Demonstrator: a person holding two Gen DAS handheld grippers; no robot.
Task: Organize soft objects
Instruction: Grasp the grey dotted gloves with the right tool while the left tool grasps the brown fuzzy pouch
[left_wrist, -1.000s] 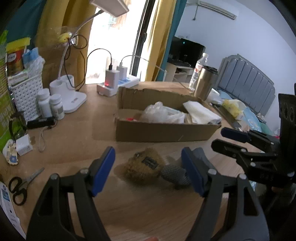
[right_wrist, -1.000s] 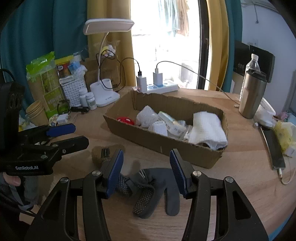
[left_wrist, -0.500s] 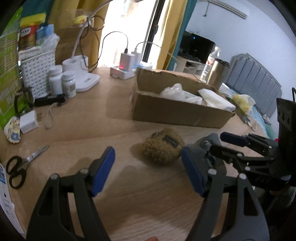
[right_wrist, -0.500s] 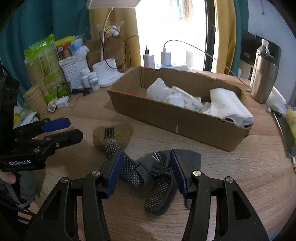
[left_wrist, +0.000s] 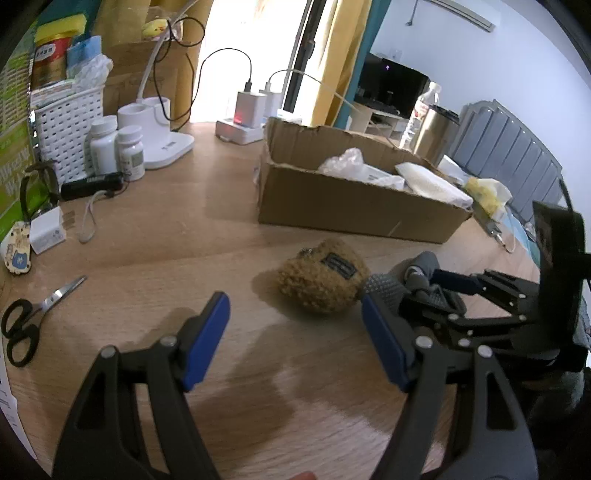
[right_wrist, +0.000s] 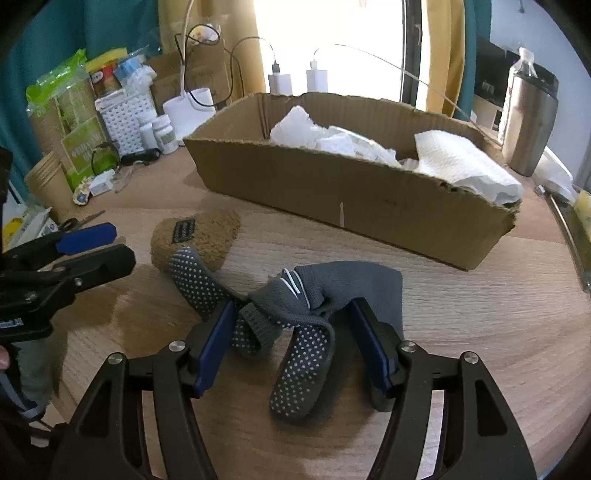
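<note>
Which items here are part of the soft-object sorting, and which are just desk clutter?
In play:
- grey dotted grip socks, between the open right gripper jaws
- brown fuzzy pouch
- open cardboard box
- left gripper, open

Clutter:
- black-handled scissors
- white pill bottles
- steel tumbler

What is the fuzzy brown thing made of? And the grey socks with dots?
The brown pouch looks like curly, plush fleece, matte and woolly, with a dark label that seems sewn on. The grey socks look knitted, with ribbed cuffs; the pale dots on the soles are probably rubbery grip bumps.
</note>
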